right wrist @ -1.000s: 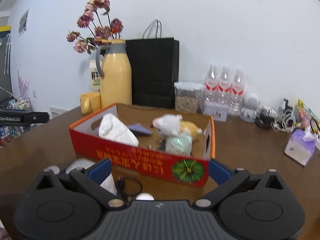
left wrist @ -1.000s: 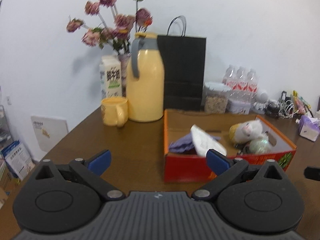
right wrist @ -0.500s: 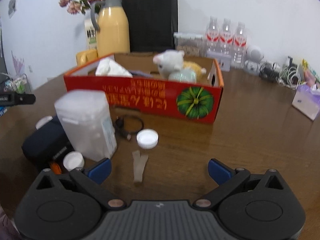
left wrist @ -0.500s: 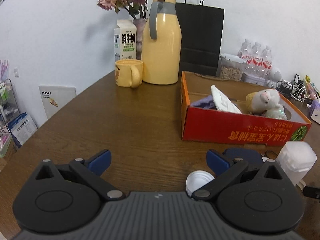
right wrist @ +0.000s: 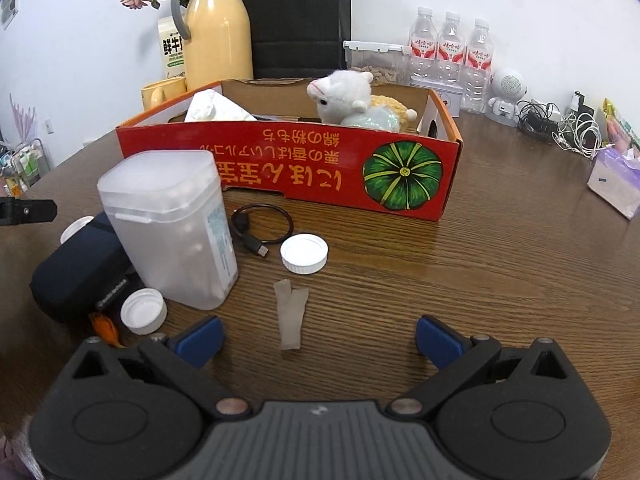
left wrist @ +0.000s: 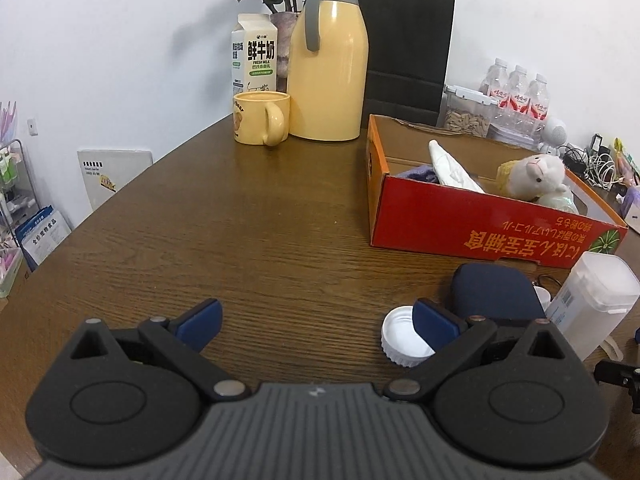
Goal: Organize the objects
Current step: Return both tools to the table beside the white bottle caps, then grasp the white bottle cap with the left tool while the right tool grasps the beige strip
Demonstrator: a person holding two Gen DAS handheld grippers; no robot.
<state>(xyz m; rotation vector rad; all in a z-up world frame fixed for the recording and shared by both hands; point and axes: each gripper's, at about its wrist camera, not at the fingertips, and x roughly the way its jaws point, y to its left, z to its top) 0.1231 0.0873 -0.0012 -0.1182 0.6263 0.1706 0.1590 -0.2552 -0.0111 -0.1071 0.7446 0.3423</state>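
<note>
A red cardboard box (right wrist: 288,164) (left wrist: 480,224) holds a white plush sheep (right wrist: 344,94), a white crumpled bag (right wrist: 216,108) and a purple item. In front of it lie a clear plastic container (right wrist: 172,224), a dark blue pouch (right wrist: 76,268), white bottle caps (right wrist: 304,253) (right wrist: 143,311), a black cable (right wrist: 260,228) and a beige strip (right wrist: 290,316). My right gripper (right wrist: 318,340) is open just behind the strip. My left gripper (left wrist: 316,320) is open over bare wood, its right finger beside a white cap (left wrist: 402,336) and the pouch (left wrist: 496,292).
A yellow thermos (left wrist: 328,64), yellow mug (left wrist: 260,122), milk carton (left wrist: 254,56), flowers and a black paper bag (right wrist: 296,20) stand at the back. Water bottles (right wrist: 448,48), a seed jar, tangled cables (right wrist: 560,124) and a tissue pack (right wrist: 616,180) sit back right.
Both grippers have tilted down and come nearer the table; the loose items in front of the box now fill the views. Both stay open.
</note>
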